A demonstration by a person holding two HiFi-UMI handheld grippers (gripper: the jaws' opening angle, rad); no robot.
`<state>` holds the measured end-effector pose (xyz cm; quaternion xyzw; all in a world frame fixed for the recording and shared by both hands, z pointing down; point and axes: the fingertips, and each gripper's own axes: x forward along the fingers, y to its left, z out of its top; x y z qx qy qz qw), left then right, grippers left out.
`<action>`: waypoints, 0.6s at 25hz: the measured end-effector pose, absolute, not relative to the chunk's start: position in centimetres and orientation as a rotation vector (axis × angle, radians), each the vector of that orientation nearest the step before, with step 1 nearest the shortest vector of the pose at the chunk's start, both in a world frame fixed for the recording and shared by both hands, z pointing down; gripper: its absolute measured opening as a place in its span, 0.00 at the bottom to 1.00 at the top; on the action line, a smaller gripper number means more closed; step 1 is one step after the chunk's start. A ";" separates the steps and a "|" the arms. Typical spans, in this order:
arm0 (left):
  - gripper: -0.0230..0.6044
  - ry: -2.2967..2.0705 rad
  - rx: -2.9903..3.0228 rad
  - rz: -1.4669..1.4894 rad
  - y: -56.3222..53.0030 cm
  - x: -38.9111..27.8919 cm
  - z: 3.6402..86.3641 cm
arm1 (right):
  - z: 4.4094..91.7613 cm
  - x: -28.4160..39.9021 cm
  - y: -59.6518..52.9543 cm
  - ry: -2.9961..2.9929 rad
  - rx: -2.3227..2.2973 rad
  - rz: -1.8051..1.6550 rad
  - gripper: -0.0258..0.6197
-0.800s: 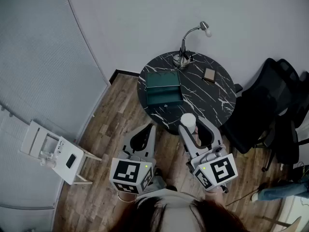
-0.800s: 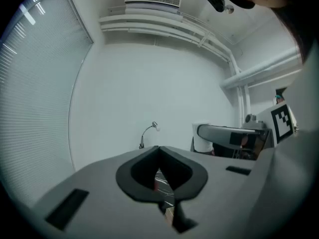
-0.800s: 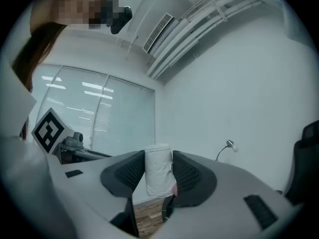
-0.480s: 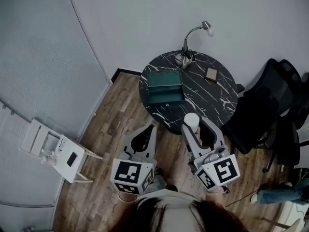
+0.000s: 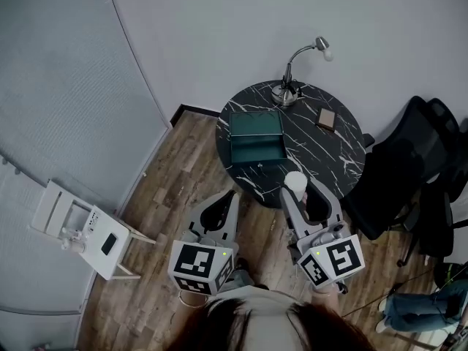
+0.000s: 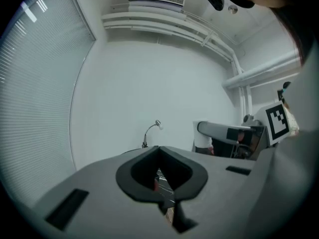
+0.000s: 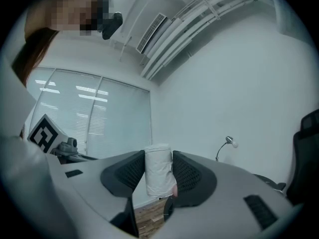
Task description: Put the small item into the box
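The right hand-held gripper (image 5: 301, 191) pinches a white roll (image 5: 295, 180) upright near the open green box (image 5: 256, 149), seemingly ready to drop it in.

On the table (image 5: 333, 156) the box (image 5: 256, 139) lies at the left, the lamp (image 5: 289, 90) stands behind it at the far edge, and a block (image 5: 326, 118) lies right of the lamp. A chair (image 5: 398, 174) stands just right of the table, and a stand (image 5: 80, 229) well off to its left. At the table's near edge a roll (image 5: 295, 182) sits in the right gripper (image 5: 303, 192), with the left gripper (image 5: 223, 199) beside it over the floor (image 5: 175, 189)
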<state>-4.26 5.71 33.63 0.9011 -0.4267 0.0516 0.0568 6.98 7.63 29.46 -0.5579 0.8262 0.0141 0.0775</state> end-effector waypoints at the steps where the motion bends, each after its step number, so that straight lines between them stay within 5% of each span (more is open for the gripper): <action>1: 0.05 -1.293 2.733 0.157 5.4 -4.5 33.7 | 29.5 6.8 7.3 2.472 -1.675 0.039 0.33; 15: 0.05 -1.262 2.745 0.117 1.3 -7.9 33.6 | 29.2 3.5 3.0 2.444 -1.740 0.076 0.33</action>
